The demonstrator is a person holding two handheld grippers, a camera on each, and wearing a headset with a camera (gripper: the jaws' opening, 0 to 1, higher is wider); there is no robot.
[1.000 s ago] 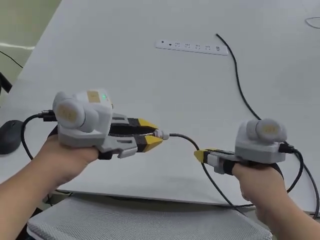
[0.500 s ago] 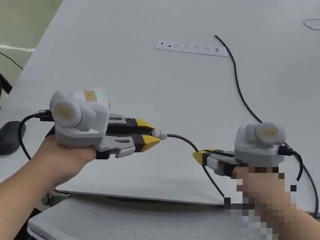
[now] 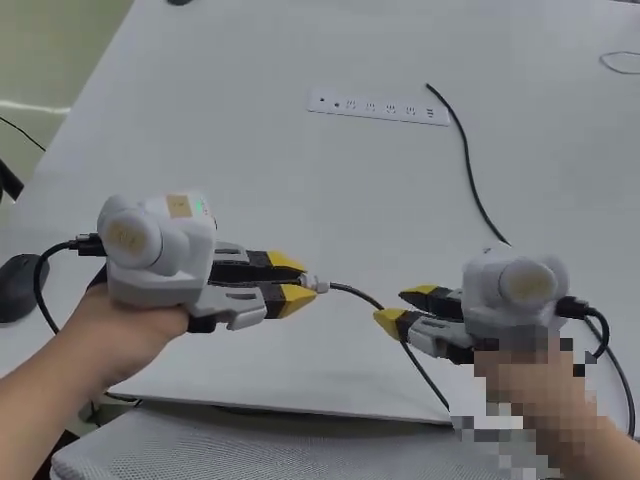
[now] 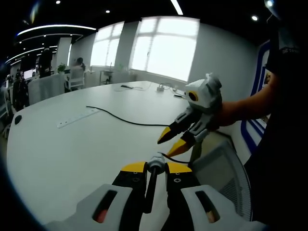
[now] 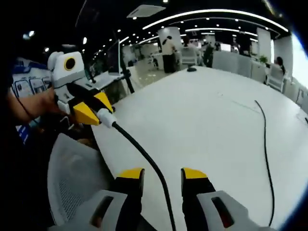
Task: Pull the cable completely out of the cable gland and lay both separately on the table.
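left tongs (image 3: 305, 279) clamping cable gland (image 3: 319, 286), right tongs (image 3: 394, 306) spread

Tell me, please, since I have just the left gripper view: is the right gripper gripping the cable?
Observer: No. The right gripper view shows the right gripper open, with the cable running freely between its jaws.
Operator: Thank you. Is the cable out of the cable gland from that side?
Observer: No. There the cable runs straight into the cable gland, which the left gripper clamps at its tips.
Operator: And where does the cable go beyond the right gripper?
Observer: In the head view it passes under the right gripper and drops over the near edge of the table.
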